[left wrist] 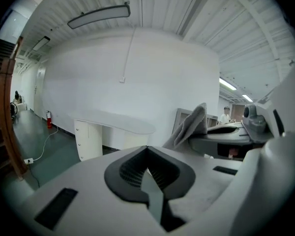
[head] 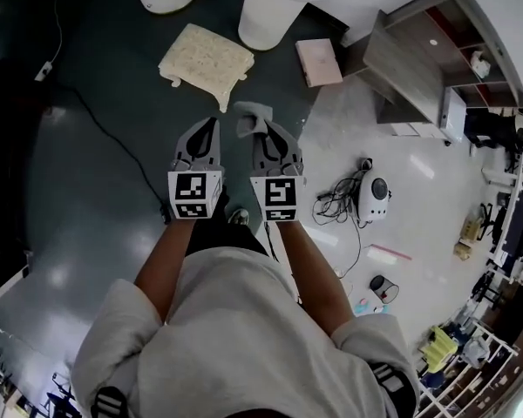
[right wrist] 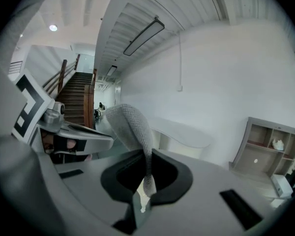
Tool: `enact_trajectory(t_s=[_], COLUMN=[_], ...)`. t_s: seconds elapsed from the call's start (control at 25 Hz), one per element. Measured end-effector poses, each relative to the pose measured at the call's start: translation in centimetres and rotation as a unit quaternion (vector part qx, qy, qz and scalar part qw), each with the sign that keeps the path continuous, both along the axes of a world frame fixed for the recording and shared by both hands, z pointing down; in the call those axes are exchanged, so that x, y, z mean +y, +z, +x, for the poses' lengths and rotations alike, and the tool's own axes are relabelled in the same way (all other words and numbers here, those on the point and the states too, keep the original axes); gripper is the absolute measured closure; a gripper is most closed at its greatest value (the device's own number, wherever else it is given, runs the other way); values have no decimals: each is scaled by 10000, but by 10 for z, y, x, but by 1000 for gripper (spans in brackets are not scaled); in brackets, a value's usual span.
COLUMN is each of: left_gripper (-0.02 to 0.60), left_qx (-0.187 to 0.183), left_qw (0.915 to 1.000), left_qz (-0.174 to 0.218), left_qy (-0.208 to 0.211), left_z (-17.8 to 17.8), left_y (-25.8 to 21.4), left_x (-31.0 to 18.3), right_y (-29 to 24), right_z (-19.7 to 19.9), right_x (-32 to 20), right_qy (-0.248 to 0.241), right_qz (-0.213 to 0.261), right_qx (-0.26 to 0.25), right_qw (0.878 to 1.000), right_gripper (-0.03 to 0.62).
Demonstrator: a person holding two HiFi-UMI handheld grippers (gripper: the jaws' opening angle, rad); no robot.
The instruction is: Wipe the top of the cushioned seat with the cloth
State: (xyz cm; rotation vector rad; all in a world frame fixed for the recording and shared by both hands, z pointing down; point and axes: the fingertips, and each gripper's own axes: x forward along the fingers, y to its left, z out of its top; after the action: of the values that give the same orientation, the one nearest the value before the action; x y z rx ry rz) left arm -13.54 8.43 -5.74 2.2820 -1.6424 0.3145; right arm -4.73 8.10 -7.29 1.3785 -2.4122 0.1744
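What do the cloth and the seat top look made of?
The cloth: grey woven or knit fabric, matte; a fine grid texture shows where the right gripper pinches it. The seat top: cream, nubbly, matte covering, possibly boucle or fleece; it is too small to tell the fibre.

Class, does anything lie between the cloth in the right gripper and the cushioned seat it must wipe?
Nothing visible does. The cloth, clamped in the right gripper, is held just short of the cushioned seat, with only bare floor between them.
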Motion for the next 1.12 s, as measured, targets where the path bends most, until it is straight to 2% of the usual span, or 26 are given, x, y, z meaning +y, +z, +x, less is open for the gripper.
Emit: enact_trajectory(t_s=[0.08,0.4,0.56,0.76,1.12], left_gripper=[569,569,569,569,569], left_qx=[48,-168,-251,-193,-392], left_qw=[9999,9976,9952,9951,9933], left_qz=[113,577,850,901,1079], left_qy=[-65,-344,-405,-361,-112], left_z=[8,38,43,53,75], left_y=[-17,-71,-99,-114,-128], left_x=[20,108,143,168,184], right_y=[-16,-78,-101,-113,-129], right_z=[9,60,69,80,93], right_x=[22,99,136,166,179], right_qy=[35,200,233,262,345], right_qz=[151,655,871,896,1034], right_qx=[-30,-395,-526,-584,-693], right_qw=[9999,9969,9945,9939,9916], right_gripper=[576,576,576,576,576])
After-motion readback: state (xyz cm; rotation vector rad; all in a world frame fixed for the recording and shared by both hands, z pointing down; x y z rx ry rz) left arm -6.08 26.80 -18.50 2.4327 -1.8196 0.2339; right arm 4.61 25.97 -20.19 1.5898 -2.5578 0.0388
